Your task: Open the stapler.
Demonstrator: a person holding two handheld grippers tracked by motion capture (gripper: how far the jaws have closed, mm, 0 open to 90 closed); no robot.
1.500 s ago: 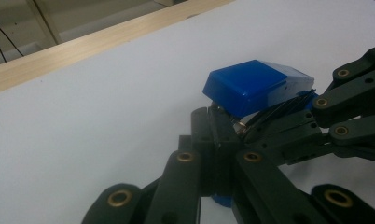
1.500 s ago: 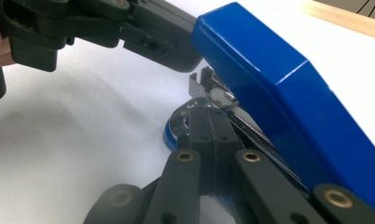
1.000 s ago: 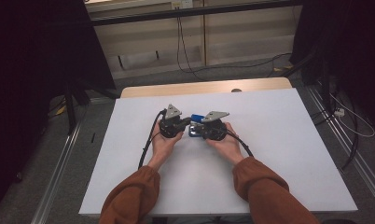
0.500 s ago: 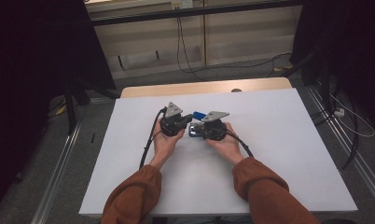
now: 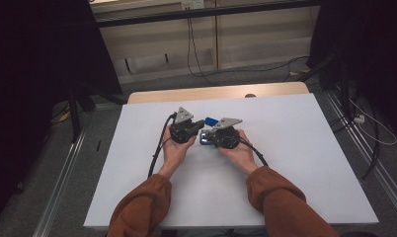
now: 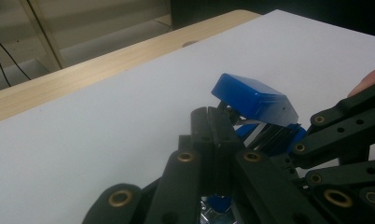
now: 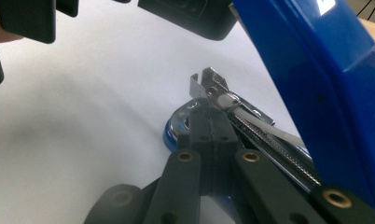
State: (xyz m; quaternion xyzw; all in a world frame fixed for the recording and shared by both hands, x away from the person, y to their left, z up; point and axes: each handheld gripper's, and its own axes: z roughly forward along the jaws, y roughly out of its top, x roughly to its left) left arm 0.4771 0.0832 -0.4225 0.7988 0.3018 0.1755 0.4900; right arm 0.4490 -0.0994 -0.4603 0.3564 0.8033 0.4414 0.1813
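Nothing has moved: both tongs, left (image 5: 202, 123) and right (image 5: 206, 136), stay closed tight at the opened blue stapler (image 5: 210, 120) on the white tabletop (image 5: 295, 148)

- Counter (image 5: 295, 148): white top bare to left, right and near edge; free passage on every side of the centre.
- Blue stapler (image 5: 210, 121): lid raised, sole obstacle, mid-counter.
- Left hand-held gripper (image 5: 200, 123) and right hand-held gripper (image 5: 204, 136): jaws closed, crowded just beside stapler, no gap between.
- Trailing cables (image 5: 157, 153): looped across counter beside each forearm.
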